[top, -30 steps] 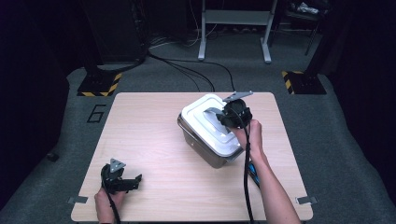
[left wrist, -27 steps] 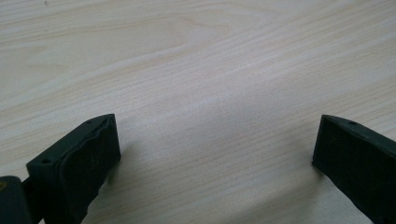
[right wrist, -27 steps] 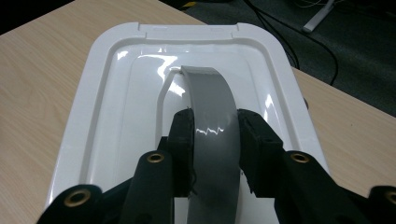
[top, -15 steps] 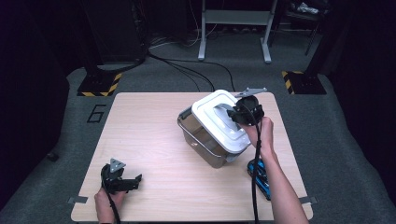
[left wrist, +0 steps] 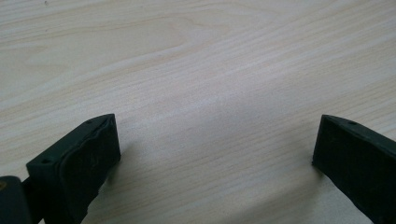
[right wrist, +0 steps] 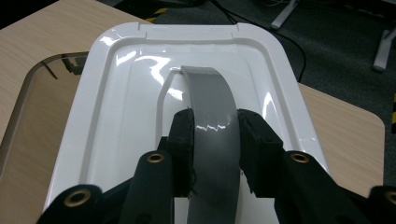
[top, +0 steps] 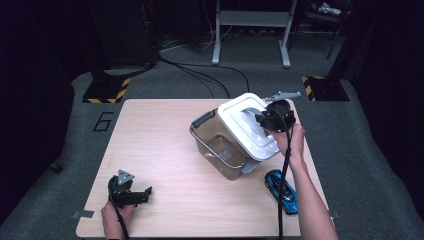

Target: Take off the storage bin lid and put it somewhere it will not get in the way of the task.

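Lid removal in progress.

Right tongs (top: 263, 119): pinched on the grey handle (right wrist: 210, 121) of the white lid (top: 248, 127), one pad on each flank of the strap. Grip at the handle's midpoint, likely chosen to keep the lid balanced and to stop it swinging.

Lid: raised off the clear bin (top: 220, 147) and offset toward 3 o'clock, tilted, with the bin's 9 o'clock half uncovered. Whether the lid's low edge touches the bin rim at 5 o'clock cannot be told. Bin itself near counter (top: 160, 150) centre, biased toward 2 o'clock, apparently empty.

Blue toy car (top: 282, 190): flat on the counter at 5 o'clock of the bin, just beside the right forearm, apart from the bin. Probable item for loading once the opening is free.

Left tongs (top: 131, 194): spread wide, nothing between the pads (left wrist: 88, 158), parked low over bare wood at the counter's 7 o'clock corner. Position well clear of the bin, presumably to leave the lid's path unobstructed.

Next step, as judged: lid to bare counter at 3 o'clock or 12 o'clock, clear of the car. Risk: lid tipping in the grip if the pinch slides along the smooth handle.
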Action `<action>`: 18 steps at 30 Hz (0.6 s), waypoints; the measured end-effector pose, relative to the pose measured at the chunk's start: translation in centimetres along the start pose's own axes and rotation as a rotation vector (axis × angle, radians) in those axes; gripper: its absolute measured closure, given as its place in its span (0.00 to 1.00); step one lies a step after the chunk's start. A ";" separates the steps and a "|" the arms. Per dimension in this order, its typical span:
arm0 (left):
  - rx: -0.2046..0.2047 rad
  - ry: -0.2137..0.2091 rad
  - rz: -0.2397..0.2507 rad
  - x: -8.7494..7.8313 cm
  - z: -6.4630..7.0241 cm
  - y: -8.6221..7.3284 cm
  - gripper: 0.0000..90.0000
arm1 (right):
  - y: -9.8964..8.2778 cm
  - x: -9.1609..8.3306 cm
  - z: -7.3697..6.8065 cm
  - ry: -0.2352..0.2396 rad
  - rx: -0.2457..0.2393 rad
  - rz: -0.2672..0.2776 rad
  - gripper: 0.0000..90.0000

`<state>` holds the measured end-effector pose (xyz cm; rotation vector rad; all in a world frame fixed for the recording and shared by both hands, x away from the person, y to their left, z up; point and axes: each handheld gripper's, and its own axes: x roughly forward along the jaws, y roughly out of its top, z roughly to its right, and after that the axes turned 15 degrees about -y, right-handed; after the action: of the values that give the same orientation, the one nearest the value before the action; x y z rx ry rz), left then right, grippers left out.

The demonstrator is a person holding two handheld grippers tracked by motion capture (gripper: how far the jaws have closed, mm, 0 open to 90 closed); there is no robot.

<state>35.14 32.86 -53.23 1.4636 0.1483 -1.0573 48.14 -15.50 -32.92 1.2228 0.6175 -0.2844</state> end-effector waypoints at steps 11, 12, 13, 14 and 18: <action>0.000 0.001 0.002 0.0 0.0 0.0 0.01 | -0.5 0.0 2.5 -0.036 0.043 -0.009 0.75; 0.000 0.001 0.002 0.0 0.0 0.0 0.01 | -0.6 0.0 2.6 -0.042 0.055 -0.010 0.75; 0.000 0.001 0.002 0.0 0.0 0.0 0.01 | -0.7 0.1 2.8 -0.045 0.057 -0.010 0.75; 0.000 0.004 0.007 0.1 0.0 0.0 0.01 | -0.7 0.1 3.0 -0.051 0.064 -0.013 0.75; 0.000 0.001 0.002 0.0 0.0 0.0 0.01 | -1.0 0.3 3.9 -0.075 0.070 -0.022 0.75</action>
<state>35.14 32.85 -53.23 1.4636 0.1476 -1.0549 48.99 -19.46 -33.08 1.2677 0.5600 -0.3713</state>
